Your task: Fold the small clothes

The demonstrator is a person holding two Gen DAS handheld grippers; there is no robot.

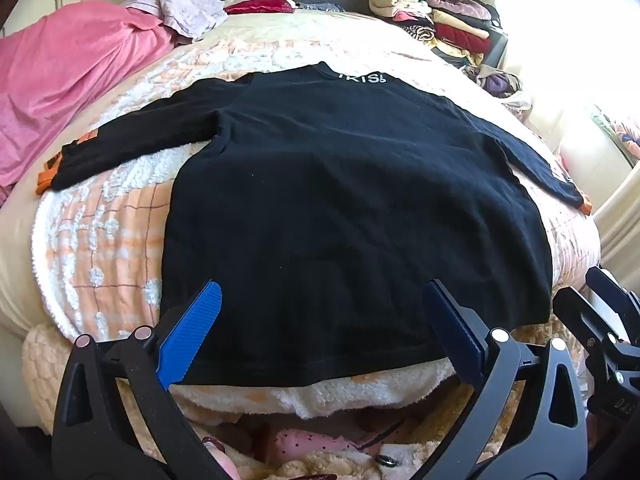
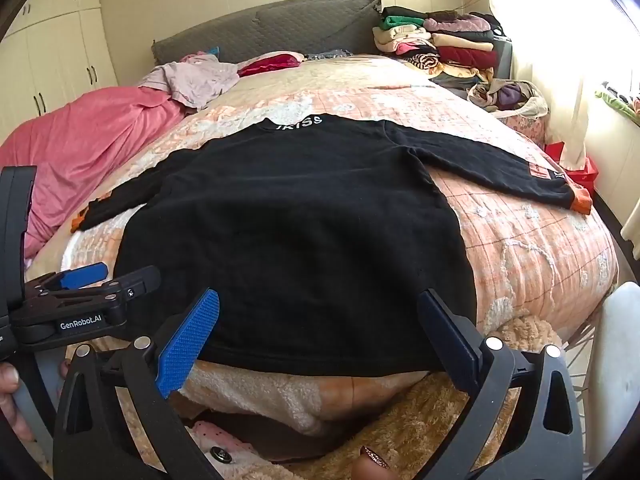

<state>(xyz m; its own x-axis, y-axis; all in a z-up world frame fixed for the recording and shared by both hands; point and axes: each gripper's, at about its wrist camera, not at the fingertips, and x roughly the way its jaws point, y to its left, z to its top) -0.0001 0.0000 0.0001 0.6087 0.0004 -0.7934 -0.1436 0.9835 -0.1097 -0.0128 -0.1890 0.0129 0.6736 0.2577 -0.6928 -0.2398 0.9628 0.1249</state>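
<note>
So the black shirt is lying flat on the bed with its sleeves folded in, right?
Not quite. The black shirt does lie flat on the bed, but its sleeves are spread out to both sides, not folded in. The right wrist view shows this best.

"GenRobot.AI" on left tongs (image 2: 106,276) (collar lettering unclear)

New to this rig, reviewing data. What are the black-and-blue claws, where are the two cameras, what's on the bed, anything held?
No robot arm: a person carries a two-finger gripper in each hand, each with a fisheye camera looking along its fingers. One picture is from the left gripper, the other from the right gripper. Both stand open above the near hem and hold nothing. A black long-sleeved shirt lies flat on the bed's quilt, sleeves spread. Far off are a pink blanket and stacked clothes.
</note>
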